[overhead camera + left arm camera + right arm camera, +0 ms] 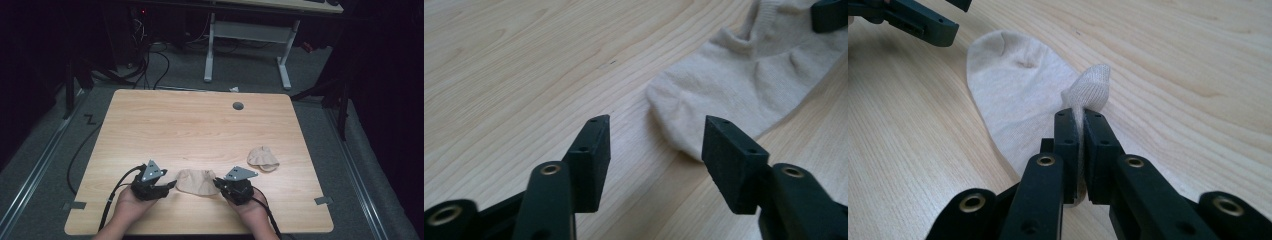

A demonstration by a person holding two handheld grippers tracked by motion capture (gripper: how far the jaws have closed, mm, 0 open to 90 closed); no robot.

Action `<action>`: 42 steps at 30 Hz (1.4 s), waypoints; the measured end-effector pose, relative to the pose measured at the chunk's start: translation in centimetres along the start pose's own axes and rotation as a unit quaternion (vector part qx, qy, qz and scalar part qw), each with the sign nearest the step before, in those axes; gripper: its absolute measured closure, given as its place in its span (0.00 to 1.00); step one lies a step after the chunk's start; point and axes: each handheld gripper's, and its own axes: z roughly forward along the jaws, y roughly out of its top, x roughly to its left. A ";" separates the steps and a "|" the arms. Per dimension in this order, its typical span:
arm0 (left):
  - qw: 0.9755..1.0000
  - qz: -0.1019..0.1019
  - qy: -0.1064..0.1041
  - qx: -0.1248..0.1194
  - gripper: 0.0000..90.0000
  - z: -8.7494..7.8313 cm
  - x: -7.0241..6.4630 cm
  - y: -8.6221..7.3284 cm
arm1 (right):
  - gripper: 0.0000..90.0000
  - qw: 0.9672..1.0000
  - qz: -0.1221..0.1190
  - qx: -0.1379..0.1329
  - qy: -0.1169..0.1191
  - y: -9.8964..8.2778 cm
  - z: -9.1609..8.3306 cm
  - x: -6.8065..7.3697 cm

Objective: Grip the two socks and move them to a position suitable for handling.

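Beige sock (196, 181) flat at table's (200, 125) 6 o'clock edge, right gripper (1081, 117) clamped on its cuff fold, left gripper (655, 142) agape at toe, nothing pinched, second sock (262, 157) at 4 o'clock

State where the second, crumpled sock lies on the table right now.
In the high view the crumpled sock lies on the table's right half, apart from the flat sock and beyond the right gripper.

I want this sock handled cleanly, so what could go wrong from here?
The right claw pinches just a small fold at one end of the sock; a pull might slip it free. The left claw is open at the other end, with one pad over fabric and one over bare table; closing may catch little cloth.
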 end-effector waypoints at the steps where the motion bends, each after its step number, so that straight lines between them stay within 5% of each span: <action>1: 1.000 0.000 0.000 0.000 0.55 0.0 0.0 0.0 | 0.95 1.000 0.000 0.000 0.000 0.0 0.0 0.0; 9: 1.000 -0.020 -0.010 0.009 0.62 1.7 0.0 0.7 | 0.95 1.000 0.007 0.016 0.001 -0.7 0.9 -0.3; 19: 0.999 -0.024 -0.006 0.039 0.96 2.3 0.5 0.5 | 0.95 1.000 0.012 0.027 -0.003 -1.2 1.2 -0.3; 26: 0.998 0.000 -0.019 0.065 0.96 0.2 -0.7 -0.8 | 0.95 0.999 0.004 0.033 0.010 -1.6 1.0 0.5; 30: 0.997 -0.005 -0.022 0.073 0.96 -1.1 -1.3 -1.6 | 0.95 0.999 0.003 0.034 0.023 -1.5 1.2 1.0; 35: 0.996 0.002 -0.018 0.083 0.95 -1.1 -1.8 -1.9 | 0.93 0.999 -0.004 0.043 0.033 -1.6 1.7 1.4; 42: 0.998 -0.022 -0.026 0.061 0.77 -1.3 -1.1 -1.8 | 0.74 0.999 0.009 0.028 0.044 -1.7 1.3 1.0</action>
